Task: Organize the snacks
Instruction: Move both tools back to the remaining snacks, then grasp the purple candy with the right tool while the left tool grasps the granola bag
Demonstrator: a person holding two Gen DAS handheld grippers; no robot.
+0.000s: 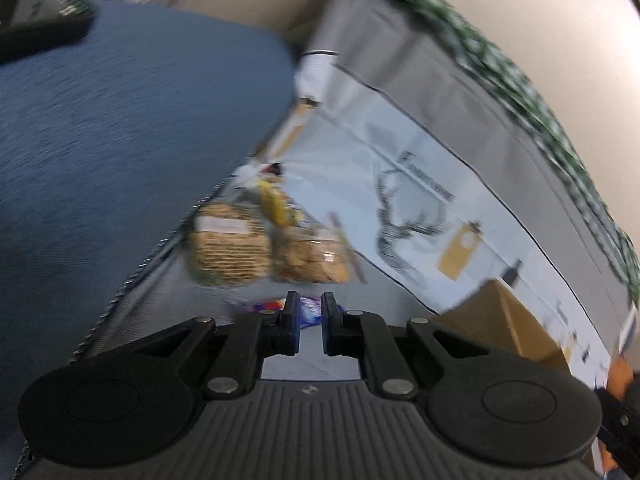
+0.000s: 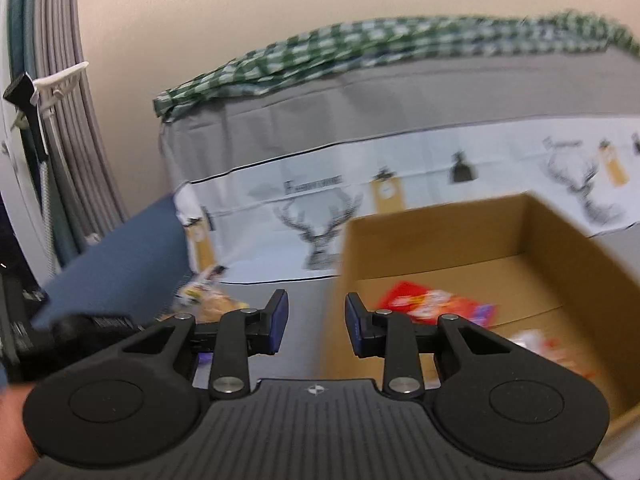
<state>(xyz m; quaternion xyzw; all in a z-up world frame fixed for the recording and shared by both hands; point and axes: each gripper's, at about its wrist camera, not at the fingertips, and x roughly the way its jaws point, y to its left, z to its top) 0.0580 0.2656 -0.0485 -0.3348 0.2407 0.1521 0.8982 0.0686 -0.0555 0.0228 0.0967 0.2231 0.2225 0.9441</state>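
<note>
A snack-sorting job in mid-sweep, both views smeared by motion. The left gripper [image 1: 310,322] hangs low over the grey tabletop [image 1: 180,280] with its jaws drawn narrow, a slim gap between the blue pads and nothing caught in it. Just beyond its tips lies a purple-and-white wrapped snack [image 1: 308,309], half hidden behind the fingers, and farther along the same line sit two clear packs of biscuits [image 1: 230,246], side by side, with a yellow packet [image 1: 276,204] behind them (the print on all of it is too blurred to read). The right gripper [image 2: 316,322] is spread wide and empty, aimed at the near left corner of an open cardboard box [image 2: 440,220], where a red snack bag [image 2: 424,302] and a paler wrapper [image 2: 536,340] already lie on the floor of the carton. The loose snacks lie dead ahead of the left tool and off to the left of the right one, so the left hand looks nearer to them, while the box stands to that hand's right. A deer-print cloth [image 2: 316,224] hangs behind.
</note>
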